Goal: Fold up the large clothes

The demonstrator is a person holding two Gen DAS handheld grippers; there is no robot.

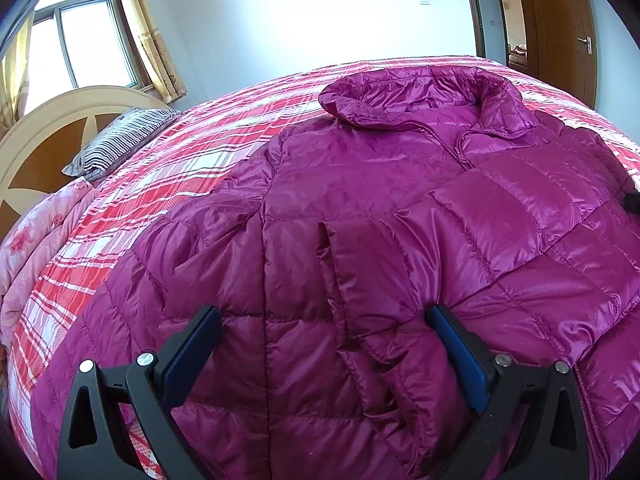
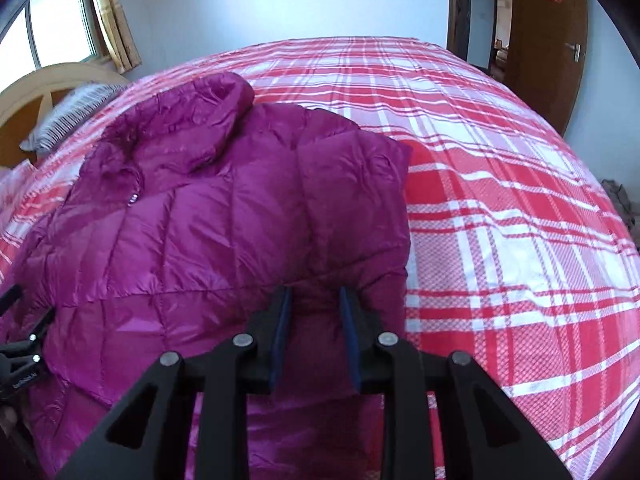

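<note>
A magenta quilted puffer jacket (image 1: 360,208) lies front up on the red and white plaid bed (image 1: 192,152), collar toward the far wall. My left gripper (image 1: 324,316) is open, its fingers spread wide over the jacket's lower front by the pocket slit. In the right wrist view the jacket (image 2: 208,208) has its right sleeve side folded in, with a straight right edge. My right gripper (image 2: 316,300) is shut on a bunch of jacket fabric at that lower right edge. The left gripper also shows at the left border (image 2: 20,344).
A striped pillow (image 1: 120,140) and a pink floral quilt (image 1: 36,240) lie by the cream headboard (image 1: 48,120) at the left. Bare plaid sheet (image 2: 500,220) spreads right of the jacket. A brown door (image 2: 548,40) stands open at the far right; a curtained window (image 1: 88,40) is far left.
</note>
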